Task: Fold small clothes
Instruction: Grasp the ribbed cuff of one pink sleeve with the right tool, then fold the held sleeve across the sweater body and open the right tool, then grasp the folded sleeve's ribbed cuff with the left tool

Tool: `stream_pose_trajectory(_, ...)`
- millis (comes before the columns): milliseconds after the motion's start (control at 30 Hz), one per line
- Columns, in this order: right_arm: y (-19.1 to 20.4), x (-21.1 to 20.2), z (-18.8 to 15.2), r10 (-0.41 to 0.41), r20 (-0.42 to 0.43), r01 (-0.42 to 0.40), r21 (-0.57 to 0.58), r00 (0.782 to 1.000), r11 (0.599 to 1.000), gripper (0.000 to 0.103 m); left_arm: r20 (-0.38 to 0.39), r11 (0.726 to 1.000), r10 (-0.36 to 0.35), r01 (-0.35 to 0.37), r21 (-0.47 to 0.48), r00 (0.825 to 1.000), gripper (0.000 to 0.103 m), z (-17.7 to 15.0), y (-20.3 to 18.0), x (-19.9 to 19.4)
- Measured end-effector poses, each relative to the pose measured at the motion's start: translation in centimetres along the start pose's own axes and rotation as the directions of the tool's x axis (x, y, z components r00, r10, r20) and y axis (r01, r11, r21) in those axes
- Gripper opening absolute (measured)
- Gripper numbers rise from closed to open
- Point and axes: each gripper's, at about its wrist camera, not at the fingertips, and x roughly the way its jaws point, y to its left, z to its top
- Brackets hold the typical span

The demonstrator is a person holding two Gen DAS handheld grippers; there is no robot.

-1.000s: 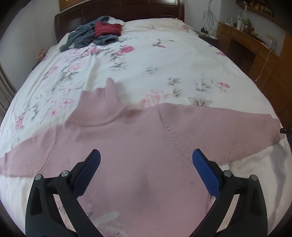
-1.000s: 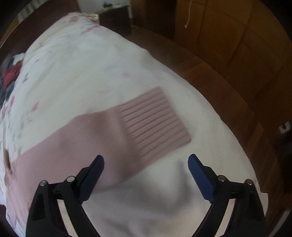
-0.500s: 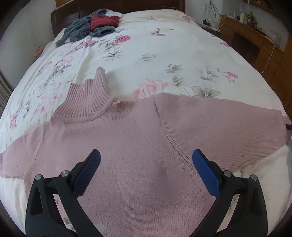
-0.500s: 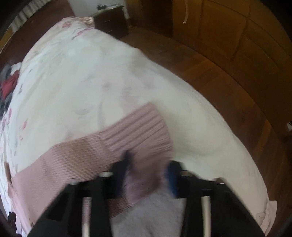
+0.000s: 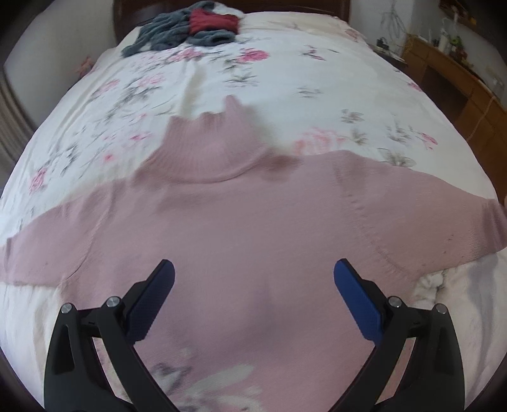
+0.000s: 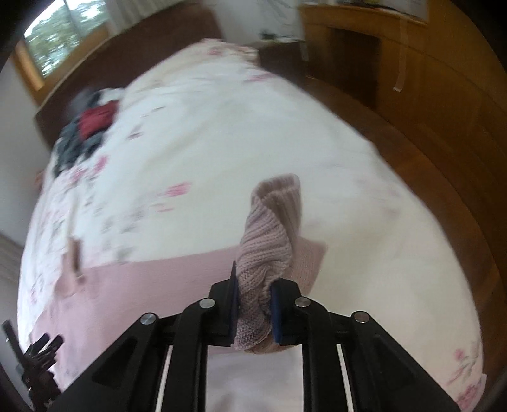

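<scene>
A pink knitted turtleneck sweater (image 5: 247, 222) lies flat on the bed, collar away from me and sleeves spread to both sides. My left gripper (image 5: 253, 285) hovers open above the sweater's chest, its blue pads wide apart with nothing between them. In the right wrist view my right gripper (image 6: 253, 304) is shut on the ribbed cuff of the sweater's right sleeve (image 6: 269, 234), and the cuff stands lifted and bunched above the bed. The rest of that sleeve (image 6: 152, 279) trails to the left along the quilt.
The bed carries a white floral quilt (image 5: 317, 79). A heap of grey and red clothes (image 5: 193, 28) lies near the headboard. A wooden desk (image 5: 459, 73) and wooden floor (image 6: 443, 152) lie to the right of the bed.
My right gripper closed on the sleeve cuff and lifted it off the quilt. My left gripper shifted so the collar now sits nearer the middle of its view, still open.
</scene>
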Motion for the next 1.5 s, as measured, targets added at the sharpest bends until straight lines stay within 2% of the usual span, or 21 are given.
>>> stream_pose_trajectory(267, 14.7, 1.0, -2.4, 0.160, -0.060, -0.168, -0.152, 0.985, 0.974, 0.016, -0.008, 0.998, 0.029, -0.029, -0.060, 1.000, 0.100, -1.4, 6.0, -1.7)
stream_pose_trajectory(433, 23.2, 3.2, -4.9, 0.242, -0.136, -0.267, -0.211, 0.961, 0.940, 0.016, -0.005, 0.997, 0.031, -0.031, -0.075, 1.000, 0.100, -2.1, 8.7, -2.3)
stream_pose_trajectory(567, 27.9, 5.2, -7.5, 0.257, -0.203, -0.303, -0.243, 0.945, 0.922, 0.016, -0.011, 0.995, 0.028, -0.029, -0.094, 1.000, 0.100, -2.6, 10.6, -2.5)
stream_pose_trajectory(700, 30.9, 7.8, -9.8, 0.199, -0.253, -0.270, -0.288, 0.947, 0.919, 0.016, -0.019, 0.994, 0.031, -0.032, -0.107, 0.999, 0.100, -2.9, 12.1, -2.3)
stream_pose_trajectory(900, 31.9, 11.3, -12.3, 0.186, -0.323, -0.279, -0.271, 0.928, 0.921, 0.016, -0.028, 0.993, 0.030, -0.033, -0.112, 0.999, 0.100, -3.2, 13.1, -2.0)
stream_pose_trajectory(967, 31.9, 11.8, -12.9, 0.185, -0.337, -0.283, -0.268, 0.923, 0.921, 0.020, -0.031, 0.993, 0.028, -0.032, -0.116, 0.999, 0.100, -3.3, 13.2, -1.9)
stream_pose_trajectory(1000, 32.0, 11.9, -13.1, 0.201, -0.350, -0.301, -0.259, 0.915, 0.918, 0.023, -0.035, 0.993, 0.022, -0.026, -0.119, 0.999, 0.100, -3.3, 13.1, -1.8)
stream_pose_trajectory(1067, 31.6, 11.4, -13.4, 0.263, -0.375, -0.361, -0.219, 0.889, 0.907, 0.037, -0.042, 0.992, 0.012, -0.017, -0.123, 0.999, 0.100, -3.3, 13.0, -1.6)
stream_pose_trajectory(1133, 31.0, 10.2, -13.2, 0.321, -0.379, -0.413, -0.191, 0.868, 0.890, 0.037, -0.051, 0.992, 0.000, -0.006, -0.125, 0.999, 0.100, -3.2, 12.5, -1.4)
stream_pose_trajectory(1167, 30.4, 9.3, -13.0, 0.339, -0.370, -0.427, -0.186, 0.865, 0.885, 0.037, -0.057, 0.992, -0.015, 0.008, -0.124, 0.998, 0.100, -3.1, 12.0, -1.3)
stream_pose_trajectory(1333, 26.0, 5.0, -11.7, 0.353, -0.289, -0.410, -0.169, 0.890, 0.896, 0.038, -0.095, 0.989, -0.099, 0.088, -0.119, 0.991, 0.099, -2.4, 9.2, -0.3)
stream_pose_trajectory(1433, 22.3, 3.4, -11.8, 0.346, -0.255, -0.387, -0.134, 0.903, 0.912, 0.042, -0.139, 0.980, -0.168, 0.151, -0.130, 0.976, 0.099, -1.9, 7.0, 1.2)
stream_pose_trajectory(1500, 20.9, 2.9, -12.0, 0.342, -0.243, -0.378, -0.122, 0.908, 0.918, 0.042, -0.175, 0.970, -0.219, 0.195, -0.145, 0.960, 0.099, -1.6, 5.5, 2.6)
